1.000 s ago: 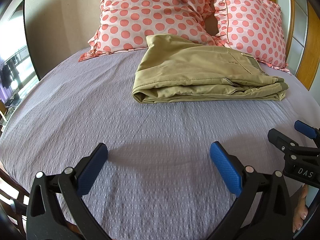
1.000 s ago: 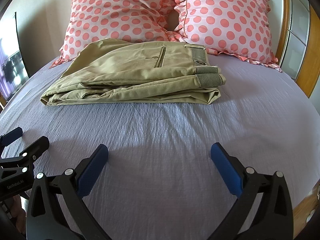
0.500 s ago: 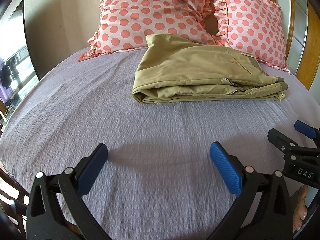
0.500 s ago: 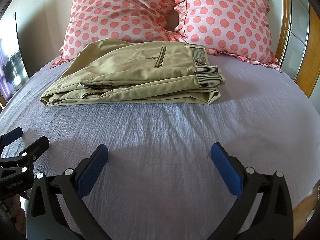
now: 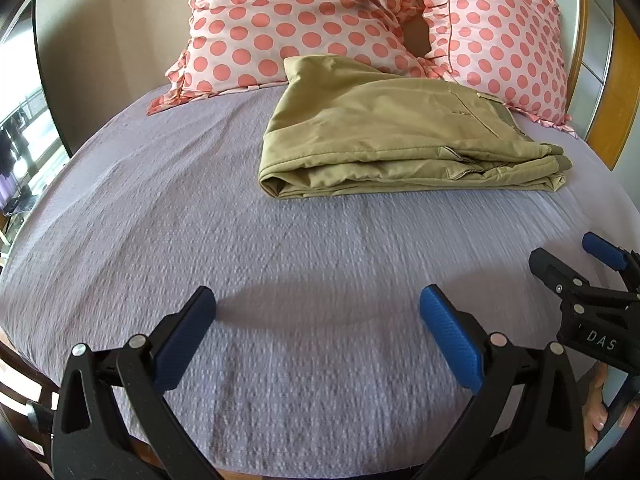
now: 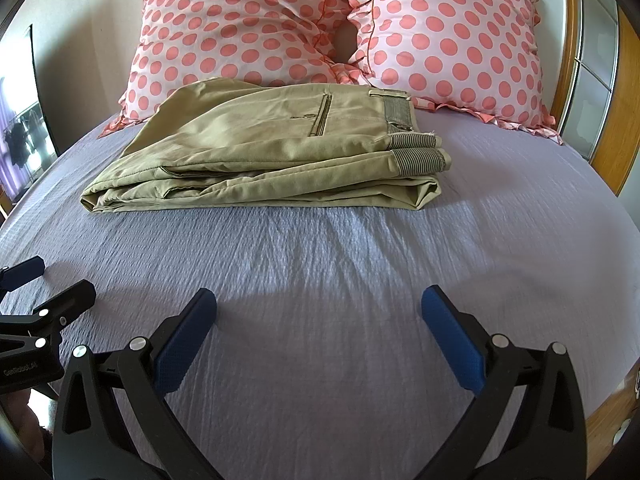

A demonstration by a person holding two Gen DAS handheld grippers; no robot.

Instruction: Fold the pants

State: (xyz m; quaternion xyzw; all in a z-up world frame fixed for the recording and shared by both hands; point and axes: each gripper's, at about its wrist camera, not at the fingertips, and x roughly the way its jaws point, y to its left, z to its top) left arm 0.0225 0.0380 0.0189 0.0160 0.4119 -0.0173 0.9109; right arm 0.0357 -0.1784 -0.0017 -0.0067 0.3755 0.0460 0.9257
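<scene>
the pants are lying folded near the head edge of the bed, touching the pillows. the left gripper and right gripper are hovering well apart from them, jaws wide and holding nothing, seemingly because folding looks finished.

Folded pants on bedspread, just before two pillows at the headboard end; left gripper and right gripper nearer, well apart from pants.
</scene>
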